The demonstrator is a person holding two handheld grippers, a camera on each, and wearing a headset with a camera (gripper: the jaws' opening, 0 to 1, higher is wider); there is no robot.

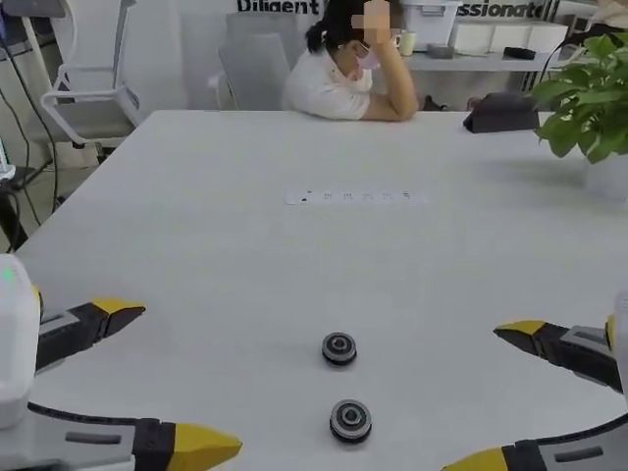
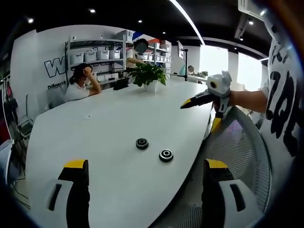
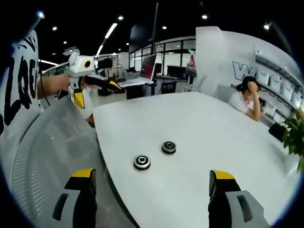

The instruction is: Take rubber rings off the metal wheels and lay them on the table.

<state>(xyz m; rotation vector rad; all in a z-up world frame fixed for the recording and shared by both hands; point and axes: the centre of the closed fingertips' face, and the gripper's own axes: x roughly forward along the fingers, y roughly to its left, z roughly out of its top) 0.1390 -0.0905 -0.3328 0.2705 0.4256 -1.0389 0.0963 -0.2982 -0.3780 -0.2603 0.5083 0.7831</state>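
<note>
Hanging over the near side of the white table (image 1: 216, 226), the left gripper (image 1: 167, 378) and the right gripper (image 1: 491, 395) both have their jaws spread wide apart, and both are empty. In the head view the two metal wheels lie flat on the table in the space between the two grippers, touching neither of them. The near wheel (image 1: 350, 420) sits about level with the lower jaw tips. The far wheel (image 1: 339, 348) lies just beyond it, close but apart. Each wheel carries a dark rubber ring (image 1: 335, 426) around its rim (as far as I can tell at this size).

In the left gripper view the wheels are ahead of the jaws, inside the gap between the yellow tips. The far wheel (image 2: 142, 143) is near the middle of the gap, and the near wheel (image 2: 166, 155) is a little toward the jaw on the right of the view. Beyond them the right gripper (image 2: 199, 116) shows, well apart. In the right gripper view the near wheel (image 3: 142, 162) is ahead, near the middle of the gap, and the far wheel (image 3: 168, 147) is further ahead. A seated person (image 1: 343, 78) and a plant (image 1: 589, 98) are far beyond all the jaws.
</note>
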